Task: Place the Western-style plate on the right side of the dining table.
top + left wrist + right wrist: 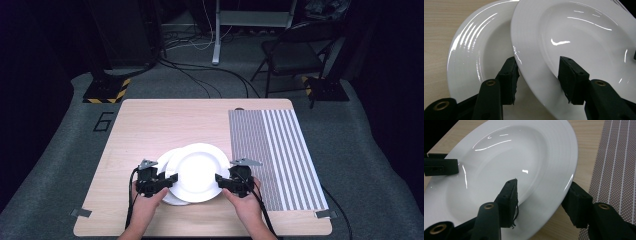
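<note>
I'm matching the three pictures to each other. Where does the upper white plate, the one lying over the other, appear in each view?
High view: the upper plate lies at the table's near middle, between both grippers.
Left gripper view: it takes up the right, over the lower plate.
Right gripper view: it spans the centre and left.
Shared landmark: the upper plate's ridged rim.

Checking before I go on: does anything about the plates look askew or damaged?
The top plate sits off-centre on the lower plate, shifted toward the striped mat, with the left gripper and right gripper straddling its rim. No chips or cracks visible.
</note>
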Demonstrator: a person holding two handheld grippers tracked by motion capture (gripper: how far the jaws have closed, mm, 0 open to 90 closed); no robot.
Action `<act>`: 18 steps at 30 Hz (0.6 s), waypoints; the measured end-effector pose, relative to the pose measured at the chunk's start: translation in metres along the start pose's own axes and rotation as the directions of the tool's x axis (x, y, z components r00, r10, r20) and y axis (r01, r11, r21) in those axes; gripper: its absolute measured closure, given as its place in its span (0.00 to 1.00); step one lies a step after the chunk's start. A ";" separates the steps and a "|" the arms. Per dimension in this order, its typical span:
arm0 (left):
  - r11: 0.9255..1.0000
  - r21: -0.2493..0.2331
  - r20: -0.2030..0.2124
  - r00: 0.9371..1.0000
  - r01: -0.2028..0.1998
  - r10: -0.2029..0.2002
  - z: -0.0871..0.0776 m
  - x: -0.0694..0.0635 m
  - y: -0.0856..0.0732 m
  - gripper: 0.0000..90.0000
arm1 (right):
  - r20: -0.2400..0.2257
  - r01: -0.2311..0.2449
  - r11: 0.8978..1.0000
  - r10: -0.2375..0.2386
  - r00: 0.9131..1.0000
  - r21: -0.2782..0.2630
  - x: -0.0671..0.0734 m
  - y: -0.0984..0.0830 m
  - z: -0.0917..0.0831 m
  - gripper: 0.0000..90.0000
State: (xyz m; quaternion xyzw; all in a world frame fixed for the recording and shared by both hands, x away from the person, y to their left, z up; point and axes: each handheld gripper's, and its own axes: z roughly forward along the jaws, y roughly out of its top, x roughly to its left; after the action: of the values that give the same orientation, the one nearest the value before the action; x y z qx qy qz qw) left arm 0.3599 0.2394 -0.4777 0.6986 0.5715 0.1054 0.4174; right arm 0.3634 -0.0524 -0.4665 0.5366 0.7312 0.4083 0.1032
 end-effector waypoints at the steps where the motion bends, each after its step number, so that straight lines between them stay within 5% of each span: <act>1: 1.000 0.001 0.002 1.000 0.005 -0.005 0.000 0.000 0.000 0.57 | -0.001 0.005 1.000 -0.005 1.000 0.000 0.000 0.000 0.001 0.52; 18: 1.000 -0.012 0.022 1.000 0.016 -0.016 0.001 -0.003 -0.001 0.57 | 0.088 0.088 0.996 -0.087 0.992 0.001 0.005 -0.002 0.003 0.49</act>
State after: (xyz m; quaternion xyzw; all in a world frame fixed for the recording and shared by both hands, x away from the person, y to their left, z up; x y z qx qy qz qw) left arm 0.3592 0.2364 -0.4783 0.6925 0.5718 0.0980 0.4289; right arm 0.3618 -0.0468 -0.4682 0.5214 0.7481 0.3804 0.1541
